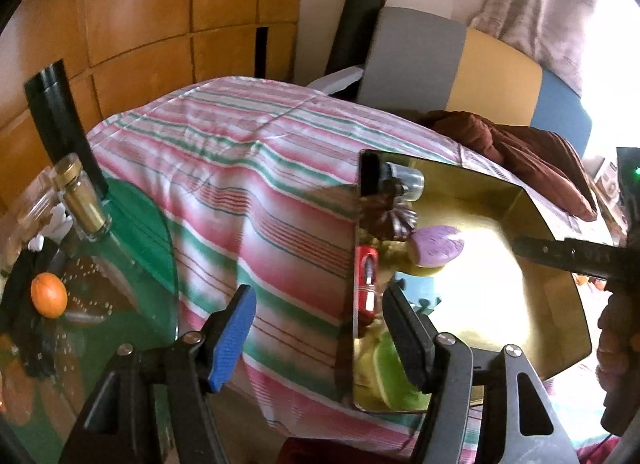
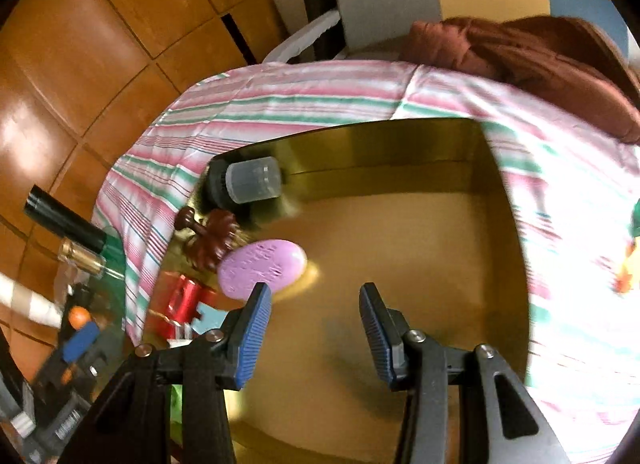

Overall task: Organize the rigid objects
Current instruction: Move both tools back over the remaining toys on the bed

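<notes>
A shiny gold tray (image 1: 552,276) (image 2: 400,167) sits on a striped cloth. Along its left side lie a grey-capped black bottle (image 2: 252,183) (image 1: 404,179), a brown flower-shaped piece (image 2: 214,242) (image 1: 394,219), a purple oval soap (image 2: 262,268) (image 1: 438,250), a red object (image 2: 186,300) (image 1: 366,276) and something green (image 1: 390,376). My left gripper (image 1: 320,320) is open and empty, straddling the tray's left wall. My right gripper (image 2: 316,312) is open and empty above the tray floor, its left finger just in front of the soap.
The striped cloth (image 1: 256,183) covers a raised surface. A green glass table (image 1: 136,248) at left holds a gold-capped glass bottle (image 1: 80,199), an orange fruit (image 1: 49,295) and a black cylinder (image 1: 60,119). A brown cloth (image 2: 540,59) lies behind the tray. The right gripper's arm (image 1: 576,256) crosses the tray.
</notes>
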Demonstrator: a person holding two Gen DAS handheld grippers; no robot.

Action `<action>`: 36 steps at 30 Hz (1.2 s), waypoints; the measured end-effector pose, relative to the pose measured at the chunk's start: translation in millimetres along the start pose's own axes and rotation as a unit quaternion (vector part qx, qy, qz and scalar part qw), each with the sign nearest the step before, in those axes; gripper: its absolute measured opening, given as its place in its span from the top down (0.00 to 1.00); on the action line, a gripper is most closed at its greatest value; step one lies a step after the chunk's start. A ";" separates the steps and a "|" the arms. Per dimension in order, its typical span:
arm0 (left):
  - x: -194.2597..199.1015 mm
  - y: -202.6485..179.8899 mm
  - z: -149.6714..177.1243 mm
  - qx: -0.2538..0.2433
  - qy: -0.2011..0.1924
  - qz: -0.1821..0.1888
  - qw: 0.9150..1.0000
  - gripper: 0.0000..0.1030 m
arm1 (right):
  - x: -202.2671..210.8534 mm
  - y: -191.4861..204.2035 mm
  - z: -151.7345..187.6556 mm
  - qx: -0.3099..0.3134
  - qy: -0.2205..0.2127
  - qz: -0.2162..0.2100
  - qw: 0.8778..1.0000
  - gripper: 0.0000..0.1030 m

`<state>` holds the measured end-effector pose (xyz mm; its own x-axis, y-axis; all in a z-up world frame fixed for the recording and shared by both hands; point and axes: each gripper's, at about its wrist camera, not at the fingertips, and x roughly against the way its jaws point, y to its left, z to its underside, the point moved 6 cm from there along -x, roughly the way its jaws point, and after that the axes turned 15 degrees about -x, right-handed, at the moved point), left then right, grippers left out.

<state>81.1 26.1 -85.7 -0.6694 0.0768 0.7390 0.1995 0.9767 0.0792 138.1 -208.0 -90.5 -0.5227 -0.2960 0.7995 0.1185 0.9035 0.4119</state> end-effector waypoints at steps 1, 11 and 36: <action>1.2 -3.3 -1.0 -0.004 -0.001 0.002 1.000 0.35 | 7.2 -4.3 1.5 0.011 -0.010 0.007 1.000 0.55; 10.6 -35.8 -11.9 -0.046 -0.010 0.016 0.999 0.35 | 59.3 -49.4 6.5 0.046 -0.077 0.050 0.995 0.55; 11.5 -156.9 -46.8 -0.172 -0.010 0.077 0.982 0.33 | 155.1 -376.2 -11.9 -0.212 -0.173 0.245 0.930 0.55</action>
<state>75.5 -135.7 -58.3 -0.6252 0.2260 0.7470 0.5271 0.8282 0.1906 22.5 -597.5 -116.2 -0.5504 0.3018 0.7784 0.6971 0.6793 0.2295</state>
